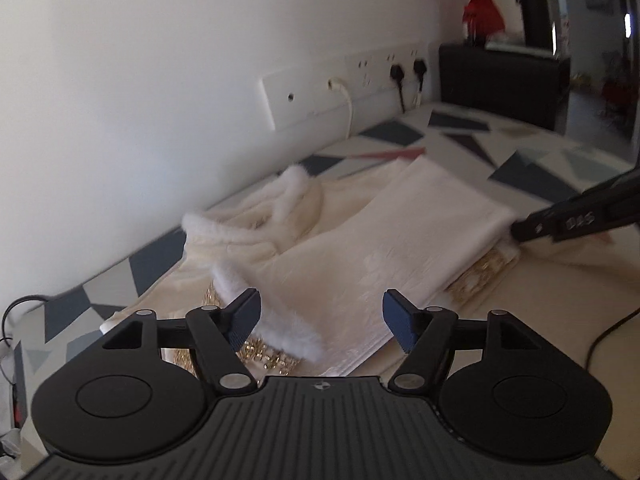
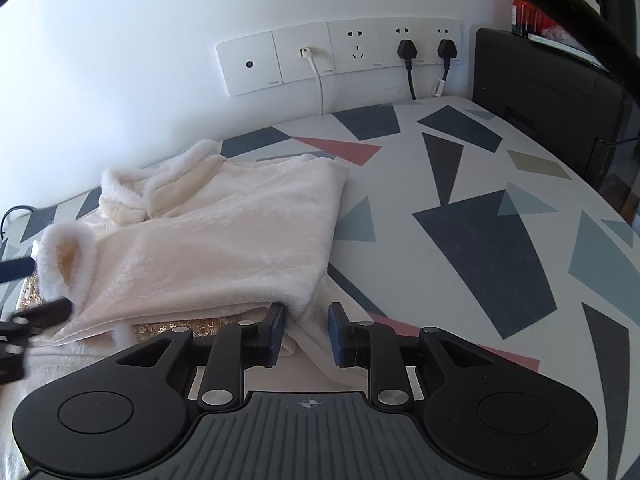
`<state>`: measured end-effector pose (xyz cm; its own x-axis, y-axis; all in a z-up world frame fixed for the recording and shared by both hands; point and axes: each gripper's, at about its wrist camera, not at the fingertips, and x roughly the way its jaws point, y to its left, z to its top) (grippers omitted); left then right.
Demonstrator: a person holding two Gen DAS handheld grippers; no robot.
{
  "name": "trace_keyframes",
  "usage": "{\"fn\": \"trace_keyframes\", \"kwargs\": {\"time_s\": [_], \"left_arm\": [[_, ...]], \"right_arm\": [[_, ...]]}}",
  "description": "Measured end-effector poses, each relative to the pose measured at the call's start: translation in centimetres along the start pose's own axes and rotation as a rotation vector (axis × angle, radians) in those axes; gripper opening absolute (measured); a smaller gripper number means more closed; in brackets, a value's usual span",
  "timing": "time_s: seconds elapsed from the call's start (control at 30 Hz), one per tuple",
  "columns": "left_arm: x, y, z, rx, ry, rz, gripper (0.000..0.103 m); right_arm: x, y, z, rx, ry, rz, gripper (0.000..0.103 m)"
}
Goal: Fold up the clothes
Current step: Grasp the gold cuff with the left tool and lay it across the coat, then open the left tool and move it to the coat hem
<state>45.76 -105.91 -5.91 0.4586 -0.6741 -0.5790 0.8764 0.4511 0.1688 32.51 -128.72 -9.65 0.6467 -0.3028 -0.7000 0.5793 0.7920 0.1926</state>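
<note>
1. As I look along my left gripper (image 1: 322, 322), its jaws stand wide apart with nothing pinched; the fur-edged cuff (image 1: 298, 340) of a sleeve lies between and just past the pads, which do not press on it.
2. Ahead of that gripper lies the cream garment (image 1: 360, 248), a plush robe-like piece with a furry white collar (image 1: 292, 188) nearest the wall. It rests on a table covered in a cloth (image 2: 480, 220) of grey, blue and pink triangles.
3. One sleeve is laid flat across the body of the garment, and a band of gold sequin trim (image 1: 476, 276) peeks out beneath it.
4. Further right, my right gripper (image 2: 306, 332) sits at the garment's near right corner. Its jaws are narrowed around a soft lobe of the fabric; I cannot tell whether the pads truly clamp it.
5. Beyond, wall sockets (image 2: 340, 56) hold two black plugs and a white cable, and a dark box (image 2: 540, 80) stands at the table's far right.
6. I judge the garment light, limp and thick. It should drape, not hold a crease, and the pile may slip between smooth pads.
7. Best holds, I think, are the fur cuff or a doubled hem edge, taken deep, keeping clear of the sequins, which could snag.
</note>
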Motion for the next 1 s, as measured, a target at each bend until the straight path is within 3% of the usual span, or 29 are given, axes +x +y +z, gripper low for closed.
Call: {"fn": "trace_keyframes", "kwargs": {"time_s": [0.07,0.17,0.2,0.27,0.3,0.33,0.4,0.47,0.53,0.67,0.73,0.9,1.0], "left_arm": [[-1.7,1.3,0.2,-0.073,-0.067,-0.029,0.075],[-0.8,3.5,0.0,-0.216,-0.044,0.132,0.077],[0.5,4.5,-0.2,-0.273,0.017,0.181,0.076],[2.6,6.4,-0.8,-0.389,0.089,0.126,0.069],[3.9,6.9,-1.1,-0.422,0.133,0.013,0.069],[5.1,6.8,-1.2,-0.425,0.172,-0.073,0.069],[6.7,5.0,-1.2,-0.357,0.22,-0.115,0.076],[7.2,3.7,-1.3,-0.301,0.234,-0.07,0.083],[7.1,3.2,-1.0,-0.305,0.236,-0.049,0.083],[4.4,5.0,-0.8,-0.413,0.193,-0.029,0.083],[2.0,6.4,-1.1,-0.475,0.174,0.018,0.087],[-3.9,10.0,-4.8,-0.693,0.198,0.177,0.09],[-7.2,10.5,-7.9,-0.752,0.24,0.283,0.09]], "right_arm": [[-0.1,-0.2,0.0,0.009,0.002,0.003,0.022],[0.0,-0.1,0.0,0.009,0.002,0.003,0.022],[0.0,-0.1,-0.1,0.009,0.005,0.002,0.022],[0.2,0.1,-0.1,0.008,0.011,0.002,0.023],[0.2,0.2,-0.1,0.005,0.014,0.0,0.023],[0.2,0.2,0.0,0.001,0.016,-0.001,0.025],[-0.1,0.2,0.1,-0.002,0.012,-0.003,0.026],[-0.4,0.2,0.2,-0.002,0.002,-0.005,0.027],[-1.0,-0.3,0.2,0.012,-0.014,-0.011,0.03],[-1.9,-1.8,-0.2,0.073,-0.033,-0.035,0.041],[-2.0,-2.6,-0.3,0.117,-0.028,-0.053,0.064],[-1.6,-3.9,-0.2,0.17,-0.002,-0.005,0.077],[-0.9,-3.9,-0.2,0.168,0.026,0.028,0.078]]}}
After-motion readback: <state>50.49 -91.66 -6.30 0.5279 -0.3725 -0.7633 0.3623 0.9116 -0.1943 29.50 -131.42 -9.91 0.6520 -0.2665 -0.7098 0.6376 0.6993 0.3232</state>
